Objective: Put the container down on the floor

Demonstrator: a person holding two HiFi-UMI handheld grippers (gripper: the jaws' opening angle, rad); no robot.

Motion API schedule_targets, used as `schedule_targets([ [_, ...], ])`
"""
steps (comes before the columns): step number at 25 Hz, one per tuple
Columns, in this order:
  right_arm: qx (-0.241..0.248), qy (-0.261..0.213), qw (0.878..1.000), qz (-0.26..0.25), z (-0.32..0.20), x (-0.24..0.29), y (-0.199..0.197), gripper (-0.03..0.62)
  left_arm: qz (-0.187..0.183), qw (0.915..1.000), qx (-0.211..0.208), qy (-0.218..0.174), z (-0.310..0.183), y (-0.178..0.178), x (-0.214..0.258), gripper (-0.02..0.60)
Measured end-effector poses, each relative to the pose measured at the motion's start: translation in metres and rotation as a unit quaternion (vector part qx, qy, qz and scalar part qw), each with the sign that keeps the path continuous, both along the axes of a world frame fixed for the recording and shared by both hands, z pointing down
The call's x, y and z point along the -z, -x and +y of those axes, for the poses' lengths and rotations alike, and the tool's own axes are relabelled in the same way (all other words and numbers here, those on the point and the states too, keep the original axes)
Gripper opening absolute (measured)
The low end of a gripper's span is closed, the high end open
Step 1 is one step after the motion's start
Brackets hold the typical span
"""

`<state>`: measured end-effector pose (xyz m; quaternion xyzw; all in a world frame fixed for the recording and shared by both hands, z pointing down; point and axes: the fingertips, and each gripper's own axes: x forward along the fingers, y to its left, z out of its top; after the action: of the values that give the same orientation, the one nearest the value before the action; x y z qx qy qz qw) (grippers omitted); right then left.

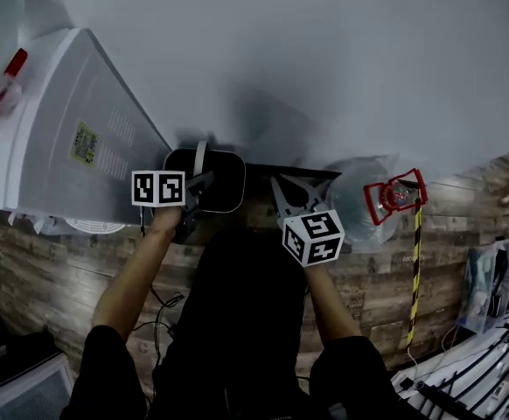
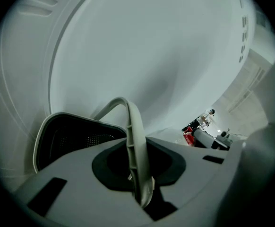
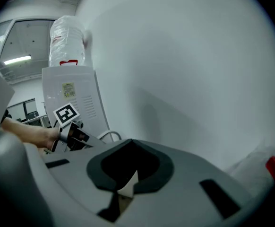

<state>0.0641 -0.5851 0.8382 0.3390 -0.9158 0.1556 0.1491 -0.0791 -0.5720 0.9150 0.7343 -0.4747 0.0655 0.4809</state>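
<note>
A plain white wall [image 1: 324, 59] fills the space ahead of both grippers. A tall white water dispenser [image 1: 71, 138] stands to the left of the left gripper [image 1: 193, 189], with a clear plastic bottle [image 3: 67, 39] on top. A clear water jug with a red handle [image 1: 368, 208] sits just right of the right gripper [image 1: 294, 195], near a yellow-and-black striped strip [image 1: 414, 269]. Below is a wood-pattern floor [image 1: 53, 269].

The dark container with a pale rim [image 1: 224, 178] lies low against the wall, between the grippers. Whether it touches the floor cannot be told. The left gripper is clamped on its raised pale loop handle [image 2: 135, 145]. The right gripper's jaws are together, holding nothing.
</note>
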Motion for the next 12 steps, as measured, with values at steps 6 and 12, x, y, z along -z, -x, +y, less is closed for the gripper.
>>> schedule_targets([
  [6,0.005,-0.018,1.0,-0.009,-0.005,-0.031,0.01,0.011,-0.022,0.9994,0.0,-0.025,-0.008,0.004,-0.026,0.061],
  [12,0.006,-0.016,1.0,-0.006,0.002,-0.062,0.009,0.011,-0.026,0.9995,0.012,-0.011,-0.011,0.006,-0.062,0.061],
])
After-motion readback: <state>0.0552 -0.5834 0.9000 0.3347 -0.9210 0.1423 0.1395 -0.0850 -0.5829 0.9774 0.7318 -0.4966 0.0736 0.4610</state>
